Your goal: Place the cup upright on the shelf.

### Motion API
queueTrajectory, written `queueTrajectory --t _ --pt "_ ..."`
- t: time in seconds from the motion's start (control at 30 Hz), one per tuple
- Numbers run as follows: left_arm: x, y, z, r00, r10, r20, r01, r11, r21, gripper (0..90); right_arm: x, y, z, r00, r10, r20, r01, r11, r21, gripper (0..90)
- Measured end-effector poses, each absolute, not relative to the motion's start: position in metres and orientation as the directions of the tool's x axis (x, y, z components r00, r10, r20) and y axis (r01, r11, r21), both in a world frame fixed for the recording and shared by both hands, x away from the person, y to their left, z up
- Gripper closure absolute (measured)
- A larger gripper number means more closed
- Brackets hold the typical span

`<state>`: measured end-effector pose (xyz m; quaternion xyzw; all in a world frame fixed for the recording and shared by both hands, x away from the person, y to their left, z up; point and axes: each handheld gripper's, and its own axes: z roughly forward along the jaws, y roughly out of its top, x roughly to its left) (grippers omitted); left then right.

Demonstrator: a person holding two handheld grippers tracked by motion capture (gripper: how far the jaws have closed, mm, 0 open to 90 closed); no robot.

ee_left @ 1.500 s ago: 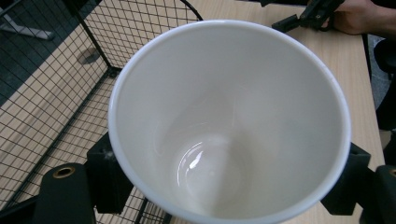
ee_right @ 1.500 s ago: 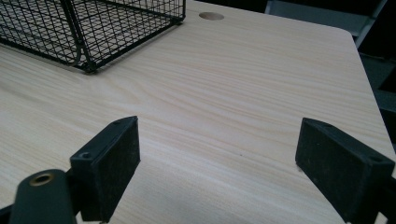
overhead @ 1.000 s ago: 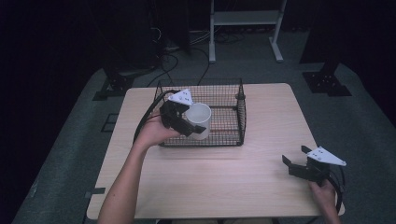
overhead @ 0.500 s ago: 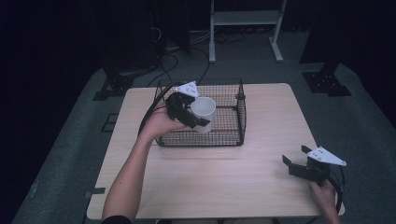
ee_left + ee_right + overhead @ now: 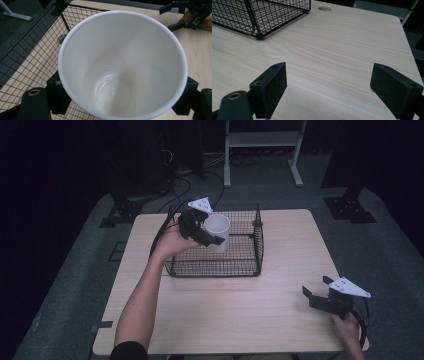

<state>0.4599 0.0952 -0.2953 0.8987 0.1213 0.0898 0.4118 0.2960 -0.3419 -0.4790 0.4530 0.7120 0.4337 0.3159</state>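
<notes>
A white cup (image 5: 217,231) hangs over the black wire basket (image 5: 240,267) at the table's back, its mouth open toward the camera in the left gripper view (image 5: 122,65). My left gripper (image 5: 211,236) is shut on the cup, one black pad (image 5: 58,95) on each side of its wall. It is empty inside. Near the table's front right corner my right gripper (image 5: 316,296) stands open above bare wood, nothing between its pads (image 5: 270,86).
The wooden table (image 5: 280,320) has free room in front of the basket and to its right. A round cable hole (image 5: 324,9) lies past the basket's corner (image 5: 259,36). Stand legs (image 5: 227,160) and cables lie on the dark floor behind the table.
My left gripper has carried the cup up and toward the back of the basket, tilting its mouth more upward. The right gripper has stayed put.
</notes>
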Motion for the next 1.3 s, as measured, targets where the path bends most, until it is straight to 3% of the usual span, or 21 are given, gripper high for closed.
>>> queueTrajectory --t 1.3 --pt "0.517 0.073 -0.345 0.929 0.370 0.018 0.248 -0.657 0.712 21.1 0.296 -0.342 -0.479 -0.385 0.921 -0.055 0.373 0.209 0.904 13.1"
